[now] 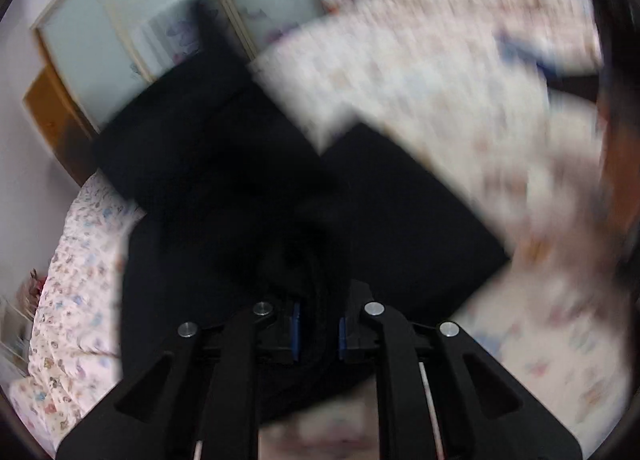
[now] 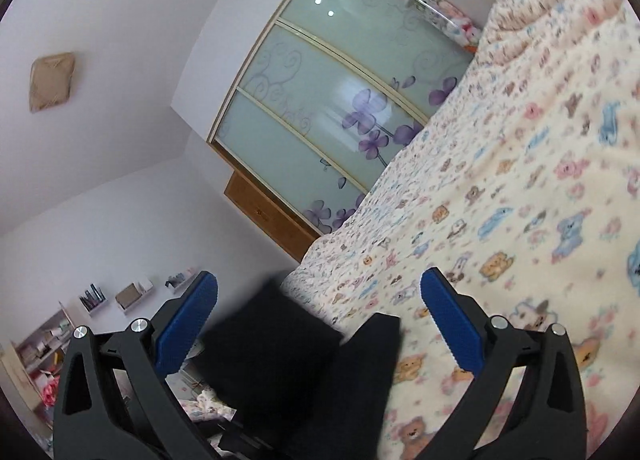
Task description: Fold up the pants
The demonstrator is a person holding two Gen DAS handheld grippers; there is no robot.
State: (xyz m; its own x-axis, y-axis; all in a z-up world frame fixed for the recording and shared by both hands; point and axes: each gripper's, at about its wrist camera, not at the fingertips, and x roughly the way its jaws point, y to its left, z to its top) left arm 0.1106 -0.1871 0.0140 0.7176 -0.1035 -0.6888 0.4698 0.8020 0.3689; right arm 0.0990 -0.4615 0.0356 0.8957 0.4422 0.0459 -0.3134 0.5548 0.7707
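left gripper [image 1: 318, 324]: pinching pants [image 1: 224, 180], carrying fold over bed [image 1: 440, 92] | right gripper [image 2: 320, 324]: spread, empty, near bed edge

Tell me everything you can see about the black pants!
The black pants look like soft, plain dark cloth with no pattern showing. They are bunched and partly doubled over, lying across the bed's animal-print cover. The left tongs are pinched shut on a gathered fold of them. In the right wrist view the pants show as a blurred dark mass low between the open right tongs, whose blue pads stand apart from the cloth.
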